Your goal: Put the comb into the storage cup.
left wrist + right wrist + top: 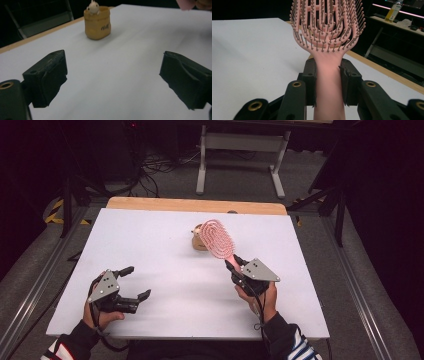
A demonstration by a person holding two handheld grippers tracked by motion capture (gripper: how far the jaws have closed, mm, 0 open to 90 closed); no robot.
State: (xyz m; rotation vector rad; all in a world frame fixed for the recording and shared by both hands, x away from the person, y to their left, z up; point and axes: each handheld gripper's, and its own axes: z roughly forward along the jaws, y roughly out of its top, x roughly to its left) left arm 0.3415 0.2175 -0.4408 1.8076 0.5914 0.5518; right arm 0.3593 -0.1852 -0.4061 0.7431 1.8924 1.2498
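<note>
right gripper (328, 82): its two black jaws squeeze the brush handle from both sides. The pads sit just under the brush head, so the grip looks tight and straight.

brush (327, 30): pink, with an open head full of thin pins that have little balls on the ends. It sticks up and away from the right gripper, lifted off the table. In the high view the brush (218, 239) has its head in front of the cup, hiding part of it.

how the brush handles: it is likely light, thin plastic. The handle looks smooth, so it could slip or twist if the squeeze is weak. The pins look bendy and would give no firm hold.

best place to hold: the handle near the head, where the jaws are now. The long head could tip if held low at the end.

cup (97, 23): a small tan cup with a little white toy peeking out. It stands upright on the table, near the far edge, beyond the brush.

left gripper (131, 282): its jaws stand wide apart with nothing between them. It waits well to the left of the brush, low over the table.

table (165, 245): white and flat.
</note>
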